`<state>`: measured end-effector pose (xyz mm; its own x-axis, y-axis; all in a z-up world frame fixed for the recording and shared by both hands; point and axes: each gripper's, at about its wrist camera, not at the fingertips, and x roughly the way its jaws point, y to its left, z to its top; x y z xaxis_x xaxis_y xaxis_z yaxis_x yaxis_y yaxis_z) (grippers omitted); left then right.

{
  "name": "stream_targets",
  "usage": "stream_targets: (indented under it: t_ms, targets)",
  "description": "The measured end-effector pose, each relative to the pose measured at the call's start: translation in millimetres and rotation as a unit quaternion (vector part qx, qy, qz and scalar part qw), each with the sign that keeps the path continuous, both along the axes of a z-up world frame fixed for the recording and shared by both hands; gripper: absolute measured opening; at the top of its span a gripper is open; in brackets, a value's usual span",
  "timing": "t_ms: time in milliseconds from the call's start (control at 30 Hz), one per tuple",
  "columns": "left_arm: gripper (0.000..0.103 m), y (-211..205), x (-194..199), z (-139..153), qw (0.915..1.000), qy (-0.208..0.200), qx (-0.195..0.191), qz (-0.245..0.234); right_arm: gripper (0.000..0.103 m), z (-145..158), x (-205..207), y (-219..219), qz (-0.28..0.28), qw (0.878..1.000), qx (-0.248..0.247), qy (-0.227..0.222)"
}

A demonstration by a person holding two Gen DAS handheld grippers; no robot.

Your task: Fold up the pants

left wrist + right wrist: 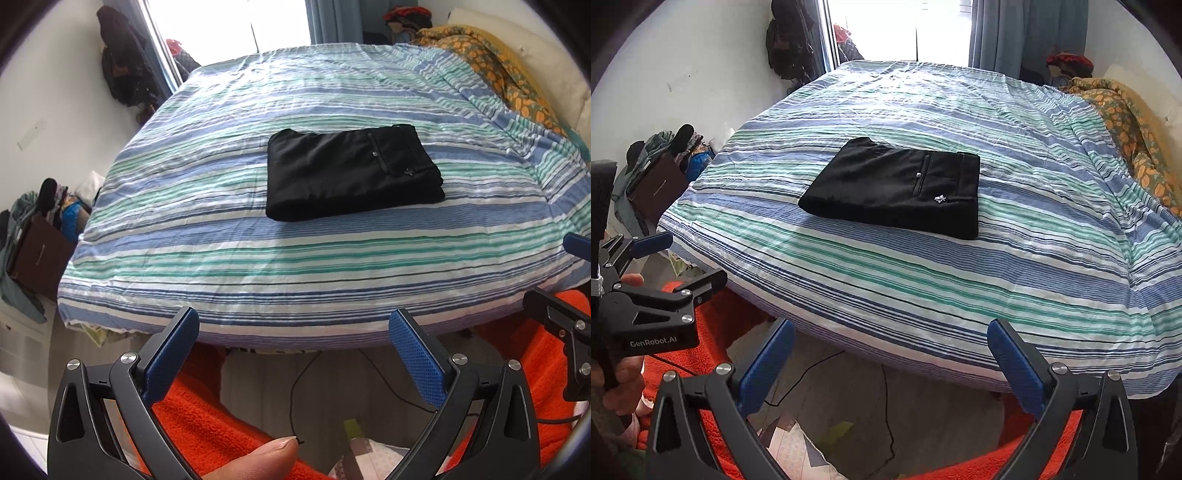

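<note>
Black pants (351, 173) (897, 188) lie folded into a compact rectangle in the middle of the striped bed (258, 258) (960, 295), back pocket and button facing up. My left gripper (295, 325) hangs open off the bed's near edge, nothing between its blue pads, well short of the pants. My right gripper (892, 332) is likewise open and empty at the near edge. The left gripper (661, 258) shows at the left of the right wrist view, held by a hand. The right gripper's blue fingertip (578, 243) peeks in at the right edge of the left wrist view.
An orange patterned blanket (517, 74) (1137, 140) lies bunched along the bed's right side. Clothes and a brown box (37, 254) (657, 184) pile up on the floor at left. Orange fleece fabric (207, 417) and a black cable (886, 424) sit below the grippers.
</note>
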<state>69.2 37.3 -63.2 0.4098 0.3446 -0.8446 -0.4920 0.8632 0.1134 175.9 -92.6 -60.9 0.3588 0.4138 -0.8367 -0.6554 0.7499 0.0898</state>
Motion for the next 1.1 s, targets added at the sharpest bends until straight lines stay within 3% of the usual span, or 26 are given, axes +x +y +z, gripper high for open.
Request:
stream_targets:
  t_ms: [333, 1100]
  targets:
    - [0.103, -3.4, -1.8, 4.8, 0.9997, -0.007, 0.024, -0.007, 0.103, -1.9, 2.2, 5.3, 0.000, 1.000, -0.011, -0.005]
    - [0.102, -1.9, -1.7, 4.3, 0.9999, -0.011, 0.005, -0.010, 0.103, 2.1, -1.6, 9.3, -0.003, 0.999, -0.026, -0.019]
